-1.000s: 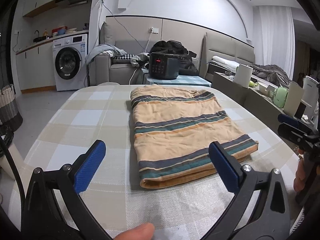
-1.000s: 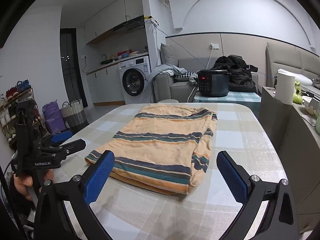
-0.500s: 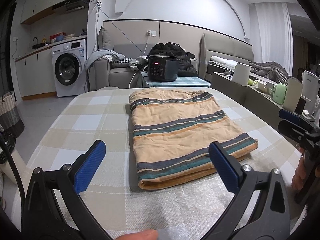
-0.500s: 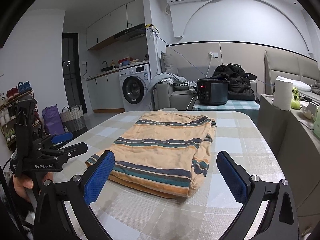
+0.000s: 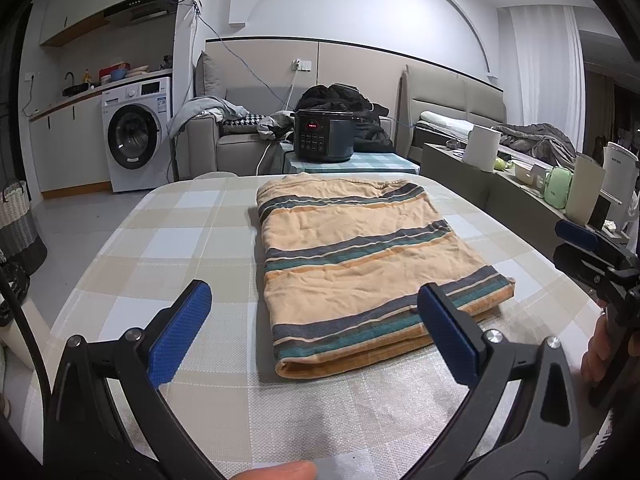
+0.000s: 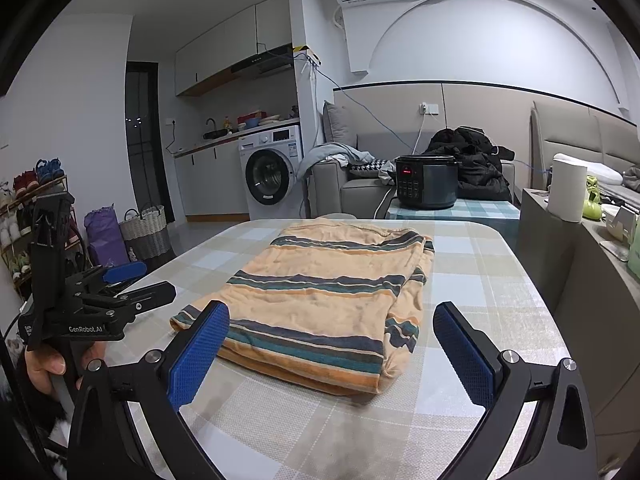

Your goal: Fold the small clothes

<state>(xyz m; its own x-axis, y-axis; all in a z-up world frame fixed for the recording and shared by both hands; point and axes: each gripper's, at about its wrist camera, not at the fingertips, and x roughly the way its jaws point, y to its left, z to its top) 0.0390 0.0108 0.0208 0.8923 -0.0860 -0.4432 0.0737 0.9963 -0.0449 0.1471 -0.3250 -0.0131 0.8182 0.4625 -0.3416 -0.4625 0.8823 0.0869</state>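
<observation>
Jaws apart, left gripper (image 5: 316, 332) partly hides folded garment (image 5: 360, 264).

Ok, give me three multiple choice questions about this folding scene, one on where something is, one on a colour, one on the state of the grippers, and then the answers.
1. Where does the striped garment lie?
A. On the checked table
B. On the sofa
C. Inside the washing machine

2. What is the garment's main colour?
A. White
B. Red
C. Orange

3. How do the left gripper and right gripper stand?
A. Both shut on the garment
B. Both open and holding nothing
C. Left shut on it, right open

Answers:
1 A, the folded garment rests flat on the tablecloth.
2 C, orange cloth crossed by dark grey and teal stripes.
3 B, the blue pads are spread wide on each, short of the cloth.
</observation>
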